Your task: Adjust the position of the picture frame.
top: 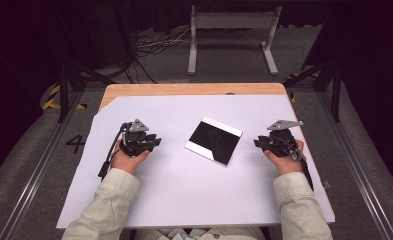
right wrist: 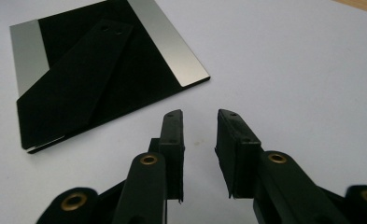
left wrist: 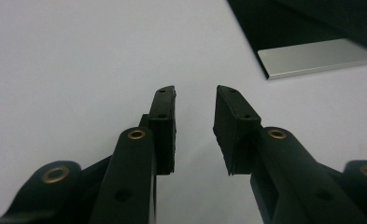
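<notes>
A flat square picture frame [top: 213, 140] lies back-up on the white sheet [top: 184, 185], black with silver strips along two edges and its stand folded flat. My left gripper [top: 154, 141] rests on the sheet to the frame's left, open with nothing between its pads. In the left gripper view its fingertips [left wrist: 165, 100] point at bare sheet, with a corner of the frame [left wrist: 312, 56] at the upper right. My right gripper [top: 258, 142] sits to the frame's right, also open and empty. In the right gripper view the frame [right wrist: 97, 70] lies just beyond its fingertips [right wrist: 174, 123].
The white sheet covers most of a wooden table [top: 184, 89], whose far edge shows bare wood. Beyond the table stand a white metal stand [top: 232, 35] and cables on the floor. Metal rails [top: 34, 165] run along both sides.
</notes>
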`<action>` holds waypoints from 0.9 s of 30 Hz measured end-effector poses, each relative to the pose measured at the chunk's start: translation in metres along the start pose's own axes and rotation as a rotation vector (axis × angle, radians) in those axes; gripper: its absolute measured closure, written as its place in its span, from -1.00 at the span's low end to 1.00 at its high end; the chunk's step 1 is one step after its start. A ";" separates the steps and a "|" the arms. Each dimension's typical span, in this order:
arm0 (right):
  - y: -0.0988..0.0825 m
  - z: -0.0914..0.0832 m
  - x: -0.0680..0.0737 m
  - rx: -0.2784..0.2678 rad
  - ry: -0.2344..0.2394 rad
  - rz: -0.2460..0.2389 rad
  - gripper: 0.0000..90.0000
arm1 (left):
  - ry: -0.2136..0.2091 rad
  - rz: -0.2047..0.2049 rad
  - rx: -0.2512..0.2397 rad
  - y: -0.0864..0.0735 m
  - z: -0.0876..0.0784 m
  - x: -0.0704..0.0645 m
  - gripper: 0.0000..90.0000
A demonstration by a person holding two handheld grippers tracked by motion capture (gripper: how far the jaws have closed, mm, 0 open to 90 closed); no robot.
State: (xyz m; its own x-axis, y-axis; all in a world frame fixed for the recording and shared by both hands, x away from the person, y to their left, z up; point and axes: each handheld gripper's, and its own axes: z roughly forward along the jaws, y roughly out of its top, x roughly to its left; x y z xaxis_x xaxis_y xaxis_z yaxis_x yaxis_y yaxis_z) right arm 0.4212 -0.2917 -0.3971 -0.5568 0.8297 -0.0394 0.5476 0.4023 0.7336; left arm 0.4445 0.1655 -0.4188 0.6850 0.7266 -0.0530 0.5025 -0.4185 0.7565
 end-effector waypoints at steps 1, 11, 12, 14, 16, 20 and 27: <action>0.000 -0.001 0.000 -0.003 0.006 -0.004 0.57 | -0.003 0.007 -0.011 0.001 -0.001 0.000 0.54; -0.004 -0.005 -0.004 -0.016 0.021 0.009 0.55 | -0.030 -0.058 -0.032 0.003 0.001 0.005 0.82; -0.005 -0.006 -0.004 -0.014 0.023 0.011 0.56 | -0.042 -0.065 -0.031 0.004 0.003 0.004 0.91; -0.006 -0.009 -0.005 -0.019 0.034 0.023 0.58 | -0.053 -0.048 -0.002 0.009 0.006 0.001 1.00; -0.007 -0.011 -0.005 -0.025 0.040 0.029 0.58 | -0.060 -0.025 0.008 0.014 0.007 -0.003 1.00; -0.007 -0.014 -0.004 -0.027 0.042 0.031 0.59 | -0.069 -0.008 0.020 0.019 0.013 -0.008 1.00; -0.009 -0.019 -0.002 -0.022 0.051 0.037 0.61 | -0.093 -0.031 0.039 0.029 0.025 -0.009 1.00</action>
State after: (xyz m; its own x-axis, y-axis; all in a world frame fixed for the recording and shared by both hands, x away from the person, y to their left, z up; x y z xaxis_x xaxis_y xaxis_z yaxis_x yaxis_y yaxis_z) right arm 0.4051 -0.3040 -0.3911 -0.5677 0.8229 0.0228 0.5553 0.3624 0.7486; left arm 0.4659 0.1330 -0.4131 0.7138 0.6867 -0.1379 0.5431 -0.4184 0.7280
